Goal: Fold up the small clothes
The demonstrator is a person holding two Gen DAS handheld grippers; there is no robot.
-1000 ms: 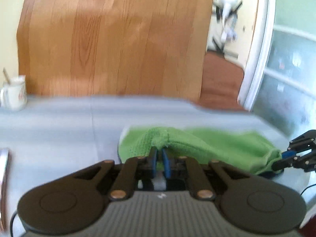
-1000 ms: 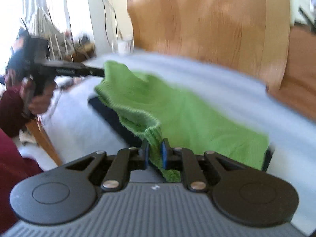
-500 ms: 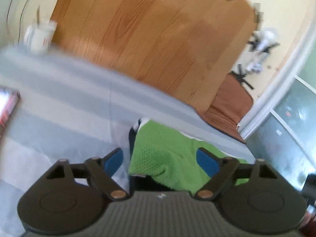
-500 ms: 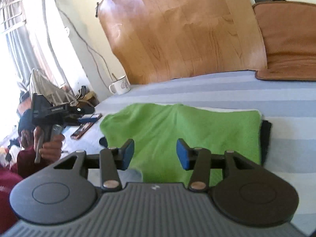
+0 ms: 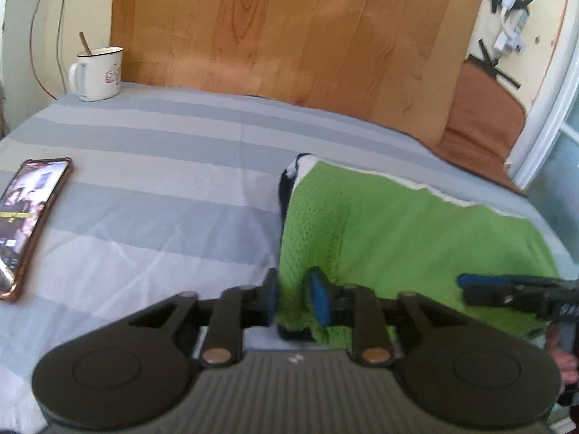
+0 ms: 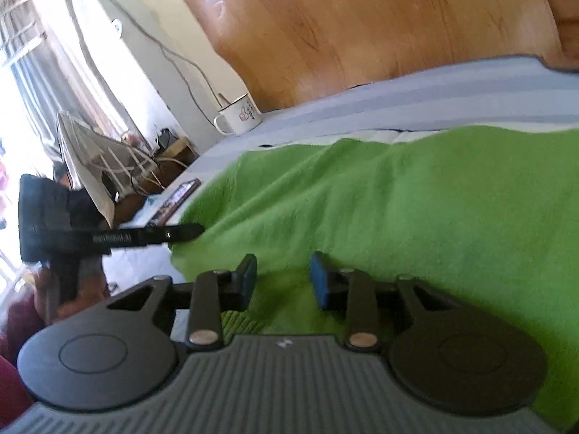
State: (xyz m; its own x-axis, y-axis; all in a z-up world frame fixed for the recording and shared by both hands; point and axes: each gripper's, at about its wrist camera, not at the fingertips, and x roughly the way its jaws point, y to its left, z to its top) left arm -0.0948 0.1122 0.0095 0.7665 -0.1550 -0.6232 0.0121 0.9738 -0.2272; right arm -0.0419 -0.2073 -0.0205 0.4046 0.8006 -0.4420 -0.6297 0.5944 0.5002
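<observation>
The green knitted garment (image 5: 405, 231) is lying spread on the striped grey bedsheet (image 5: 152, 166), draped over a dark piece of clothing (image 5: 286, 188) that is peeking out along its edge at the 9 o'clock side in the left wrist view.

The left gripper (image 5: 294, 296) is sitting at the garment's near corner, at about 6 o'clock in its own view. Its jaws have just been closing and are standing narrowly apart, with a fold of the green knit running between them; whether the pads are actually pinching the cloth I cannot tell.

The right gripper (image 6: 283, 280) is hovering low over the garment's near edge. Its jaws have also just been closing and are standing partly open, with green fabric lying under the gap and the pads not pressing on it.

A white enamel mug (image 5: 97, 74) is standing at 10 o'clock by the wooden headboard (image 5: 289, 32), and a phone (image 5: 27, 217) is lying at 9 o'clock.
</observation>
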